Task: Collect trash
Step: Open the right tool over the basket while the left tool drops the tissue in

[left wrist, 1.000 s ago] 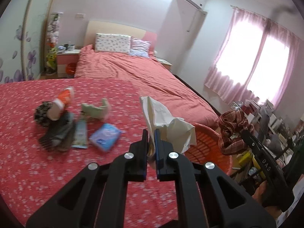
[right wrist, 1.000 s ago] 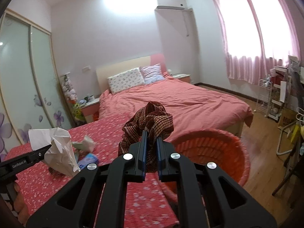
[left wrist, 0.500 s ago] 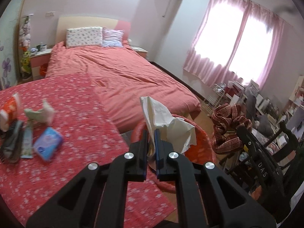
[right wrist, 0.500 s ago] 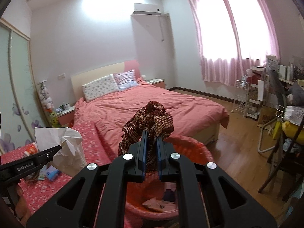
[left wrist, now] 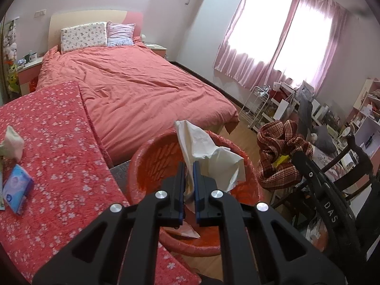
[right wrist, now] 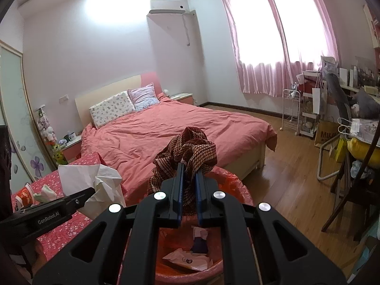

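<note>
Both loads hang above the orange bin (left wrist: 147, 166): left tongs (left wrist: 189, 166) clamp crumpled tissue (left wrist: 209, 152), right tongs (right wrist: 189, 168) clamp a woven cloth (right wrist: 187, 147); next step calls for releasing both.

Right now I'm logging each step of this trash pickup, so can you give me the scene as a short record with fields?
left gripper: shut on a crumpled white tissue, above the basket
right gripper: shut on a brown woven cloth, above the basket
basket: orange basket on the floor beside the red floral cover
already in basket: a white wrapper and a small dark item
left on the cover: blue packet, pale crumpled piece
</note>
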A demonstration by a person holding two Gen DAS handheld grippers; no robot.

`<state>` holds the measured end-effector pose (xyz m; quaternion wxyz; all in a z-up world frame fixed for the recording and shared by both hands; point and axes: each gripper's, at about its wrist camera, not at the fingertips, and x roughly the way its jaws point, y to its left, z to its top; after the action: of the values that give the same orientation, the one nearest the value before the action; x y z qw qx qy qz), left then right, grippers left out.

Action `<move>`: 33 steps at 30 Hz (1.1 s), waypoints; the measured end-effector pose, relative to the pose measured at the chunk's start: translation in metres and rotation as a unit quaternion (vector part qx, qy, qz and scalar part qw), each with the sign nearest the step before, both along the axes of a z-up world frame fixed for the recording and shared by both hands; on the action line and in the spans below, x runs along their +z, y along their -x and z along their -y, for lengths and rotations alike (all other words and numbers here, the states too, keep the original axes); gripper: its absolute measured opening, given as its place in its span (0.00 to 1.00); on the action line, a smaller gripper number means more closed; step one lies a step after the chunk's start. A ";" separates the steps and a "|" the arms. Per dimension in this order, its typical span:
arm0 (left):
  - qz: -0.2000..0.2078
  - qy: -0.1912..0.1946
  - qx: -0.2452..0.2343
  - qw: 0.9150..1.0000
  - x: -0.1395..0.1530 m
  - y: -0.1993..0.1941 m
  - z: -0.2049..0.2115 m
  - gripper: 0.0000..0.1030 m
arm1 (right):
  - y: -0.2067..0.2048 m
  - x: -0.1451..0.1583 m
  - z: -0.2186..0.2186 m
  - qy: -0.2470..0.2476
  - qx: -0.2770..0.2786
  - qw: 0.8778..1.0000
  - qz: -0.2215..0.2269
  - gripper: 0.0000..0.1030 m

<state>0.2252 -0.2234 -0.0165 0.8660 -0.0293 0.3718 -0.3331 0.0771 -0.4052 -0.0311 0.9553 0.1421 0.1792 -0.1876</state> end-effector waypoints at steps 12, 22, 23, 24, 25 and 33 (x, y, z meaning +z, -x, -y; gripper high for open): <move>-0.026 -0.020 0.008 0.999 -0.028 -0.021 0.014 0.29 | -0.019 -0.014 0.023 -0.052 0.018 0.998 -0.013 0.25; -0.009 -0.041 0.060 0.997 -0.028 -0.022 -0.033 0.47 | -0.019 -0.015 0.017 -0.043 0.012 0.998 -0.037 0.39; -0.004 -0.043 0.065 0.997 -0.025 -0.021 -0.039 0.49 | -0.019 -0.014 0.016 -0.041 0.011 0.998 -0.039 0.39; 0.001 -0.046 0.070 0.997 -0.023 -0.021 -0.045 0.50 | -0.019 -0.012 0.015 -0.039 0.011 0.998 -0.040 0.39; 0.007 -0.049 0.074 0.996 -0.021 -0.019 -0.050 0.52 | -0.019 -0.010 0.013 -0.037 0.013 0.998 -0.040 0.39; 0.035 -0.067 0.119 0.990 -0.012 0.000 -0.105 0.60 | -0.025 -0.003 -0.017 -0.012 0.032 0.998 -0.046 0.40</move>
<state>0.2255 -0.1188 -0.0290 0.9120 -0.0031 0.3566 -0.2026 0.1023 -0.3879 -0.0336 0.9496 0.1393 0.2298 -0.1615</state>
